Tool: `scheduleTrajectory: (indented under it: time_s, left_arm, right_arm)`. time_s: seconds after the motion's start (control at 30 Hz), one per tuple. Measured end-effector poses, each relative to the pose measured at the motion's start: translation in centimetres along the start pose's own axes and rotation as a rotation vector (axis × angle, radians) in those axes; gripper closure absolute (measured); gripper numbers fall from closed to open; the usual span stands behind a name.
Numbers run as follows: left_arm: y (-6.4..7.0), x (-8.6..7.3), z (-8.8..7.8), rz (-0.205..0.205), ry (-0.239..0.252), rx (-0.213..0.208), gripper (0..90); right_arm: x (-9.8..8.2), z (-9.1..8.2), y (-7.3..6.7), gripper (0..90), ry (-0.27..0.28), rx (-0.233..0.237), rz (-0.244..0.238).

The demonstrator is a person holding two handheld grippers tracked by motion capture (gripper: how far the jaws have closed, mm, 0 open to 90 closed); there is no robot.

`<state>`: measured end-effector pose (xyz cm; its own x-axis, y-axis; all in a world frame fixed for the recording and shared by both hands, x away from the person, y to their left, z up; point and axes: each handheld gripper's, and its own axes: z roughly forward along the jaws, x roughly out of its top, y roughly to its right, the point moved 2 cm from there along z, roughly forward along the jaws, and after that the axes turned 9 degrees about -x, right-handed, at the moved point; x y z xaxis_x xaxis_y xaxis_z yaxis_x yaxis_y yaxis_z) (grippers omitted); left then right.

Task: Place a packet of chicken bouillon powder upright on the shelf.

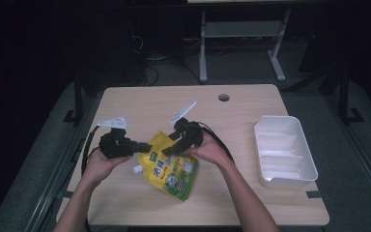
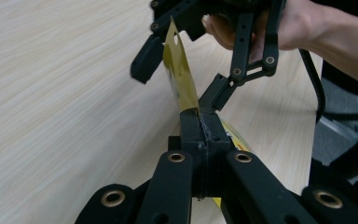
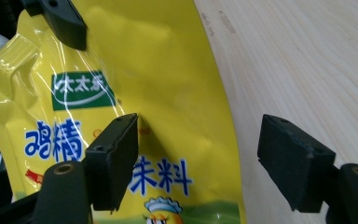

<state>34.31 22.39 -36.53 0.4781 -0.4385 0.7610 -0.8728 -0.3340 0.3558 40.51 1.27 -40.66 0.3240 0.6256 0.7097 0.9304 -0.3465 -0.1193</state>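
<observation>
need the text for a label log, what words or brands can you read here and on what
"太太乐": white letters on the green oval badge on the yellow pouch.
"鸡精": blue letters below the badge.
"味料": blue letters lower down, the start hidden behind the right gripper's jaw.
Print in the high view is too small to read.

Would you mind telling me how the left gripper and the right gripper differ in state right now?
The left gripper has its jaws shut on an edge of the yellow spouted pouch; the right gripper stands with its jaws open, one over the pouch's printed face, the other over the light wooden table. Both are black, hand-held, and meet at the pouch.
</observation>
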Motion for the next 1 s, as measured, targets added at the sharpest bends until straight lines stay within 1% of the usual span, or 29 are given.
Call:
scheduleTrajectory:
  time_s: [0.03,0.07,0.1,0.13,0.2,0.23,0.27,0.3,0.33,0.37,0.4,0.43,0.47,0.5,0.6,0.67,0.7,0.73,0.77,0.8,0.83,0.87,0.9,0.93,1.0]
  left_arm:
    - [0.1,0.2,0.2,0.01,-0.008,-0.002,90.0]
    - [0.3,0.4,0.4,0.017,-0.012,-0.004,90.0]
    - [0.4,0.6,0.5,0.026,-0.015,-0.007,90.0]
    - [0.6,0.7,0.6,0.029,-0.019,-0.009,90.0]
    - [0.7,1.0,0.7,0.036,-0.023,-0.011,90.0]
    - [0.8,1.1,0.8,0.037,-0.025,-0.011,90.0]
    - [0.8,1.2,0.7,0.04,-0.024,-0.01,90.0]
    - [0.8,1.2,0.7,0.039,-0.02,-0.009,90.0]
    - [0.7,1.2,0.6,0.037,-0.017,-0.007,90.0]
    - [0.6,1.3,0.5,0.032,-0.012,-0.003,90.0]
    - [0.6,1.3,0.5,0.032,-0.012,-0.003,90.0]
    - [0.6,1.4,0.5,0.033,-0.015,0.006,90.0]
    - [0.5,1.5,0.5,0.035,-0.016,0.014,90.0]
    - [0.5,1.5,0.5,0.032,-0.015,0.017,90.0]
    - [0.3,1.6,0.5,0.029,-0.012,0.022,90.0]
    - [0.2,1.7,0.5,0.028,-0.011,0.016,89.7]
    - [0.2,1.7,0.5,0.026,-0.006,0.025,88.6]
    - [0.1,1.7,0.4,0.026,-0.005,0.041,84.2]
    - [0.1,1.7,0.3,0.021,-0.004,0.036,79.6]
    - [0.1,1.7,0.2,0.015,0.004,0.04,75.4]
    - [0.1,1.7,-0.1,0.01,0.01,0.049,68.4]
    - [0.0,1.7,-0.3,0.006,0.02,0.035,63.9]
    - [0.1,1.7,-0.6,0.011,0.029,0.024,61.8]
    - [0.1,1.6,-1.0,0.015,0.037,0.033,59.6]
    - [0.1,1.4,-1.5,0.015,0.055,0.043,51.6]
  right_arm:
    - [0.0,-0.1,0.0,30.9,0.002,0.011,-0.005]
    - [0.0,-0.4,-0.1,40.1,0.013,0.061,-0.012]
    - [0.0,-0.4,-0.1,40.1,0.013,0.061,-0.012]
    - [-0.1,-0.7,-0.1,43.0,0.013,0.084,-0.017]
    - [-0.2,-0.9,-0.1,44.7,0.011,0.087,-0.02]
    - [-0.3,-1.0,0.0,48.3,0.006,0.088,-0.022]
    - [-0.4,-1.3,0.0,54.3,0.001,0.089,-0.026]
    - [-0.5,-1.8,0.1,64.5,0.006,0.087,-0.033]
    - [-0.5,-1.8,0.1,64.5,0.006,0.087,-0.033]
    - [-0.7,-2.3,0.1,71.1,0.013,0.085,-0.04]
    - [-0.7,-2.3,0.1,71.1,0.013,0.085,-0.04]
    - [-0.7,-2.4,0.1,75.2,0.019,0.081,-0.043]
    - [-0.8,-2.6,0.1,83.4,0.015,0.086,-0.044]
    - [-0.9,-2.8,0.0,88.1,0.015,0.101,-0.049]
    - [-1.1,-3.2,-0.3,89.9,0.021,0.087,-0.059]
    - [-1.1,-3.6,-0.4,90.0,0.019,0.084,-0.055]
    - [-1.1,-3.8,-0.5,90.0,0.021,0.081,-0.06]
    - [-1.2,-4.0,-0.6,90.0,0.022,0.072,-0.063]
    - [-1.3,-4.2,-0.6,90.0,0.022,0.065,-0.061]
    - [-1.4,-4.4,-0.6,90.0,0.025,0.063,-0.058]
    - [-1.6,-4.7,-0.5,90.0,0.033,0.062,-0.048]
    - [-1.8,-4.9,-0.4,90.0,0.04,0.06,-0.04]
    - [-2.0,-5.1,-0.3,90.0,0.048,0.056,-0.026]
    - [-2.2,-5.3,-0.2,90.0,0.057,0.049,-0.017]
    - [-2.8,-5.7,0.0,90.0,0.069,0.04,0.01]
